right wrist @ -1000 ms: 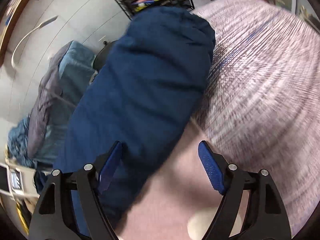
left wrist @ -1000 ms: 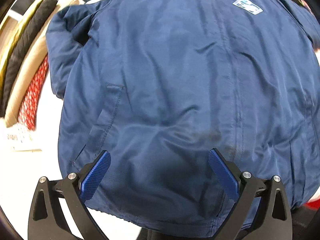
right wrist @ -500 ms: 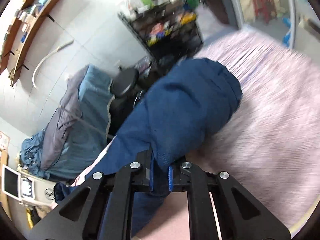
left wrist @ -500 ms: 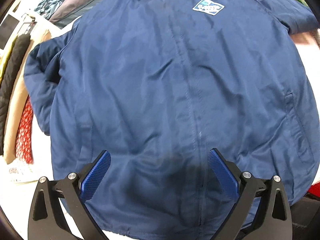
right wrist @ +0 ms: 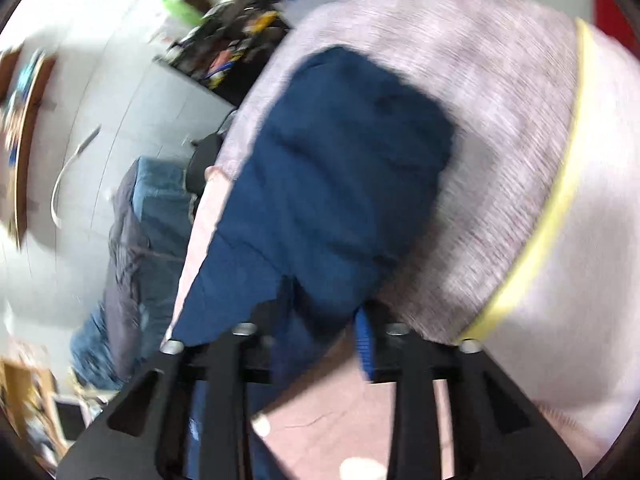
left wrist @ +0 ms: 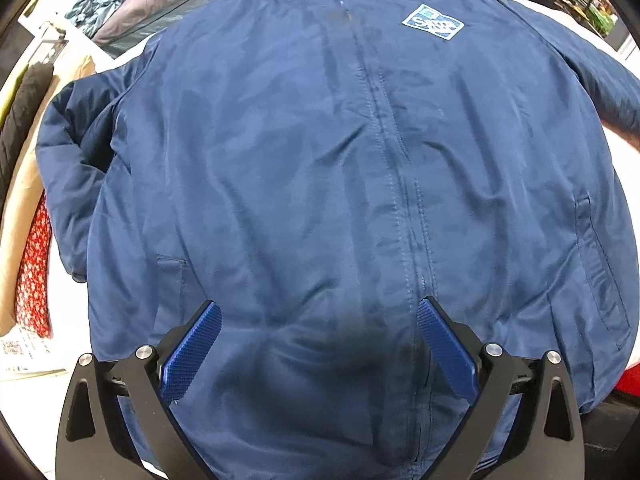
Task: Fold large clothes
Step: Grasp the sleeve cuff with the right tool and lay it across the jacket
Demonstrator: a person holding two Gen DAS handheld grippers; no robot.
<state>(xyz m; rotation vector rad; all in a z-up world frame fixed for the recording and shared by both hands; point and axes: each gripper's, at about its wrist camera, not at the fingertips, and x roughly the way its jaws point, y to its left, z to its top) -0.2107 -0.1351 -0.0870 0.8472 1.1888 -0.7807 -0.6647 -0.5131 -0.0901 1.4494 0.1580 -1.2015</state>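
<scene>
A large navy blue jacket (left wrist: 320,184) lies face up and spread flat, zipper closed, with a white chest logo (left wrist: 433,23) at the upper right. Its left sleeve (left wrist: 68,168) is folded alongside the body. My left gripper (left wrist: 318,344) is open and hovers over the jacket's lower hem, touching nothing. In the right wrist view my right gripper (right wrist: 320,328) is shut on the jacket's other sleeve (right wrist: 340,184), which it holds lifted over a pinkish-grey knit surface (right wrist: 500,128). That view is motion blurred.
Red patterned cloth (left wrist: 34,272), beige and dark garments lie along the left edge. Grey and teal clothes (left wrist: 160,8) are piled beyond the collar and also show in the right wrist view (right wrist: 140,240). A black wire rack (right wrist: 224,52) stands behind.
The right gripper closed on the sleeve and has swung it up and over the knit surface. The left gripper's view shifted so the jacket now appears centred; it stayed open.
</scene>
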